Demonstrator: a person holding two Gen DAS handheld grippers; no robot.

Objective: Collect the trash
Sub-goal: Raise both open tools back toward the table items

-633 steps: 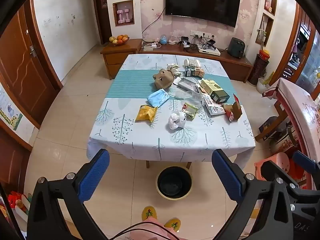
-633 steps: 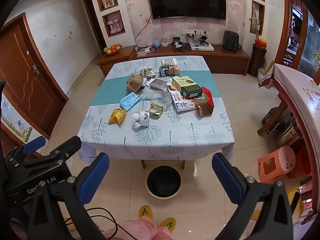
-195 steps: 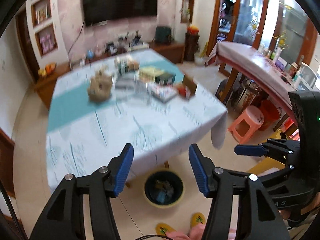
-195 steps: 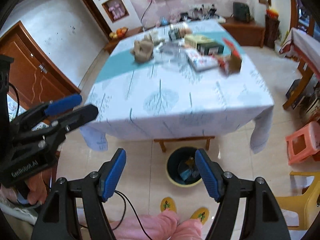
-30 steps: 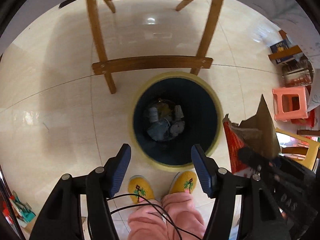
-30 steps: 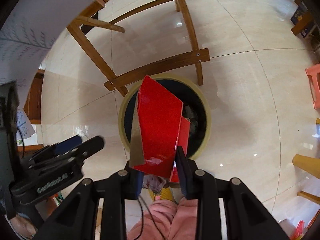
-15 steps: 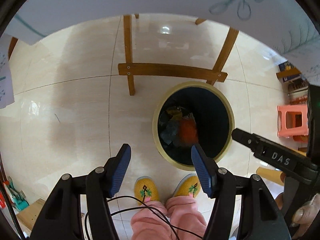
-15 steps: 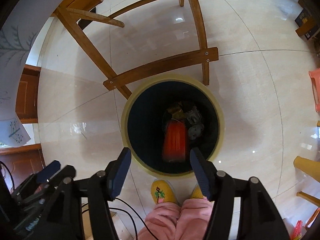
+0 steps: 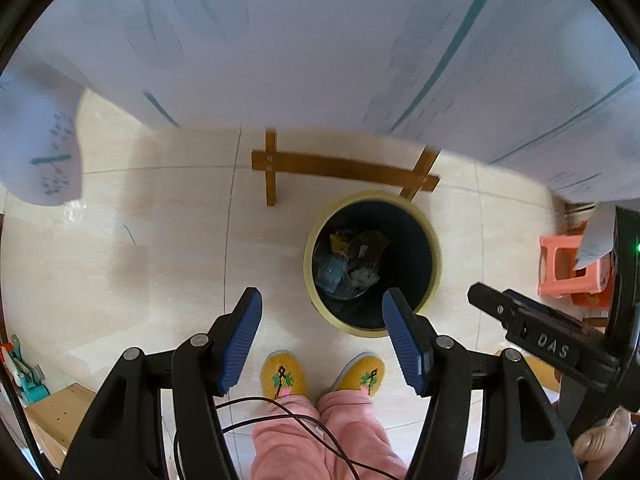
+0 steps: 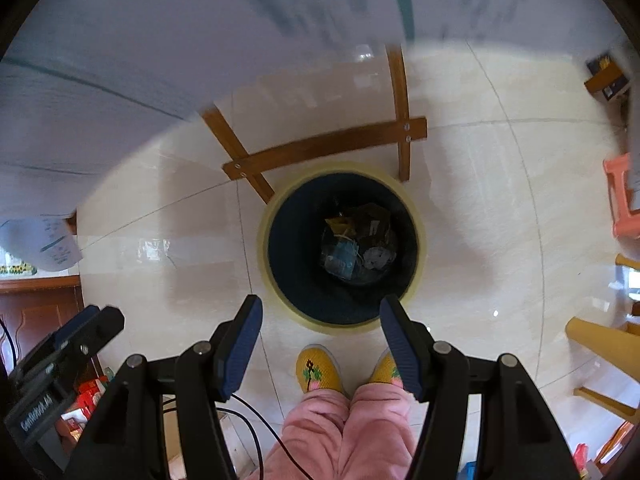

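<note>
A round dark bin with a pale yellow rim (image 9: 309, 268) (image 10: 265, 240) stands on the tiled floor below both grippers. Inside lie a blue mask (image 9: 330, 274) (image 10: 340, 258), a yellow wrapper (image 9: 339, 240), a crumpled white piece (image 10: 378, 258) and a brown carton (image 9: 368, 245) (image 10: 372, 220). My left gripper (image 9: 323, 308) hangs open above the bin's near left edge, with nothing between its blue pads. My right gripper (image 10: 320, 312) is open and empty over the bin's near rim. It also shows at the right of the left wrist view (image 9: 520, 320).
The hanging tablecloth (image 9: 320, 40) (image 10: 160, 40) fills the top of both views. A wooden table brace (image 9: 340, 168) (image 10: 320, 146) crosses just behind the bin. A pink stool (image 9: 568, 268) stands to the right. A person's yellow slippers (image 9: 282, 374) and pink trousers are right below me.
The right gripper let go of the red carton, which dropped into the bin. Both grippers have risen, and the tablecloth hem now covers the top of the views.
</note>
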